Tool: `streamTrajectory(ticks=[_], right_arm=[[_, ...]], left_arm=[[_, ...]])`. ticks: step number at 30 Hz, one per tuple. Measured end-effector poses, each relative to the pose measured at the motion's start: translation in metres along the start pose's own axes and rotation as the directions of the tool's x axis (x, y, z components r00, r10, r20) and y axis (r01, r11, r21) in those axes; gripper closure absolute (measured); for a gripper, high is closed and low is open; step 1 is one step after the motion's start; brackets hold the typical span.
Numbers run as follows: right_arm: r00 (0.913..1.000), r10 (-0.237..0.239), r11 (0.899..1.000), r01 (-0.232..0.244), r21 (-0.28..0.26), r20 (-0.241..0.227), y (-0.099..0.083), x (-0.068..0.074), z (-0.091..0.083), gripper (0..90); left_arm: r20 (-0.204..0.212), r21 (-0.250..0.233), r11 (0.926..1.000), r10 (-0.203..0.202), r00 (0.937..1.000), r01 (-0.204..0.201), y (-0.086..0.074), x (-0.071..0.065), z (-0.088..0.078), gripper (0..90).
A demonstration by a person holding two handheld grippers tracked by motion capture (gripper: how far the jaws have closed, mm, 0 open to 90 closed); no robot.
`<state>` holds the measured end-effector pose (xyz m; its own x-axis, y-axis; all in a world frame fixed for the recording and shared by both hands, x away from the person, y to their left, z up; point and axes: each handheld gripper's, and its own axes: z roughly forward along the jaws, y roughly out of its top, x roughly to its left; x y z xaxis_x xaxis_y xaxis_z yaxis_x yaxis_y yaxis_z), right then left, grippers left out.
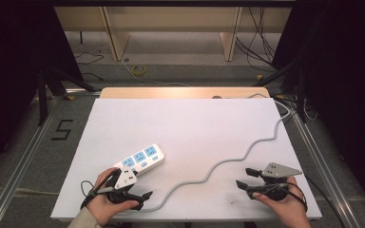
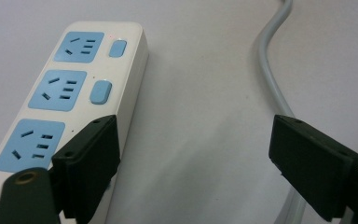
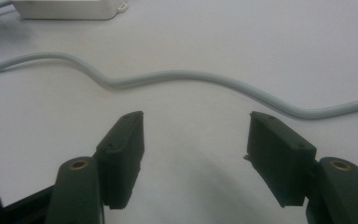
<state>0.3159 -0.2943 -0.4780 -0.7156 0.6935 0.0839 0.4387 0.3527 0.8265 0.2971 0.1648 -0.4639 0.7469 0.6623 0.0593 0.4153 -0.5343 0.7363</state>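
The white power strip lies on the table. Just below it the left gripper hovers, jaws wide and empty. Well right of the strip, across its grey cord, the right gripper also gapes empty.

You have one white power strip in front of you on the one worktop. Count three blue sockets on its face. In the left gripper view two blue switch buttons show beside them. One grey cable snakes away from the strip. You hold two tools, the left tool and the right tool, one in each hand, and each has two black jaws.
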Motion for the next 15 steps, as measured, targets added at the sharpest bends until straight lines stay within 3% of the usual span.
streamTrajectory(ticks=[15], right_arm=[[1.0, -0.006, 1.0, 0.006, -0.003, 0.003, 0.0003, 0.0009, -0.0009, 37.4]], left_arm=[[-0.011, -0.003, 1.0, -0.006, 0.9999, 0.006, 0.0017, 0.0018, -0.0009, 17.4]])
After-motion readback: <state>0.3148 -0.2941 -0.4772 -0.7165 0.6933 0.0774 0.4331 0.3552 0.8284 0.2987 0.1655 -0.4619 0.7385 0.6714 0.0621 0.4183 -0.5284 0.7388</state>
